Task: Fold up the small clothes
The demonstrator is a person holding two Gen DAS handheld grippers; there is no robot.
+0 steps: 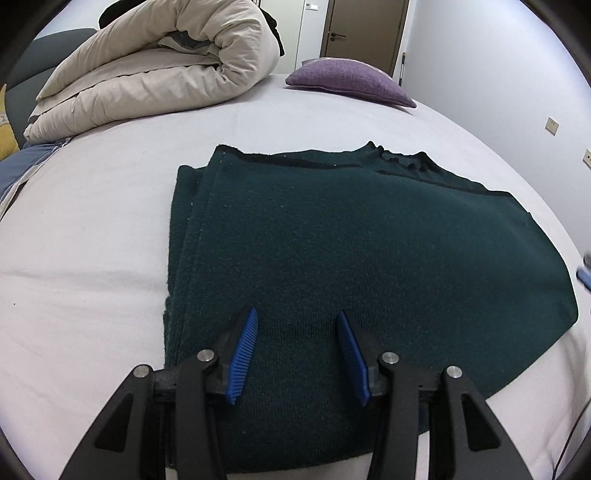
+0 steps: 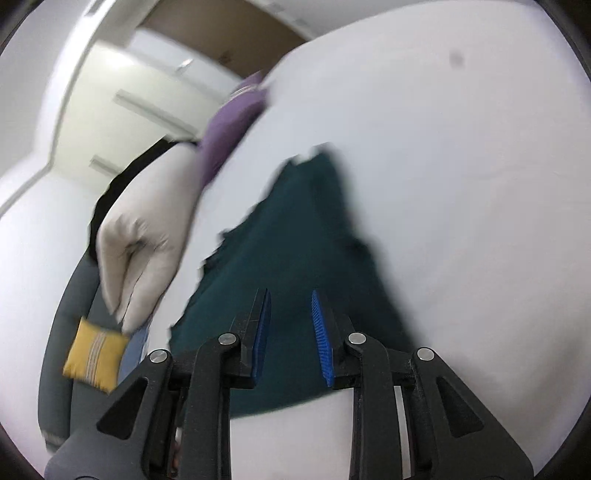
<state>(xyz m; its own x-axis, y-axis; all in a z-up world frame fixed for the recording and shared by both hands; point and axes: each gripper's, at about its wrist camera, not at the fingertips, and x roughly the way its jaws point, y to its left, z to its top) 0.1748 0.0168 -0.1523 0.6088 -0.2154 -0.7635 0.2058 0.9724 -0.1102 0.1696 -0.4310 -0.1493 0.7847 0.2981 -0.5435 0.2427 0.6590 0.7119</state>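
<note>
**Green knit lies folded on the bed, both claws empty above it**

A dark green knitted garment lies flat on the pale sheet of the bed, filling the middle and right of the left wrist view. It is already doubled over: along its left side several layers stack up in stepped edges, and a darker band runs along the far edge, where the ribbed neckline shows near the upper right of the cloth.

The left gripper sits at the bottom centre of that view, above the near part of the garment. Its blue ribbed pads stand apart with only green knit visible behind the gap; nothing is pinched between them, so the claw is open and empty.

At the upper left of the frame a cream duvet is rolled into a thick bundle on the bed. A purple cushion rests near the far edge, at upper centre, with a brown door behind it.

The right wrist view is tilted and smeared with blur. The right gripper is at the bottom centre, over the near end of the same green garment, which stretches away toward the middle of the frame. Its jaws stand narrowly parted, and no cloth is caught between the pads; they grip nothing. A yellow striped cushion lies at the lower left, on a grey seat.
</note>
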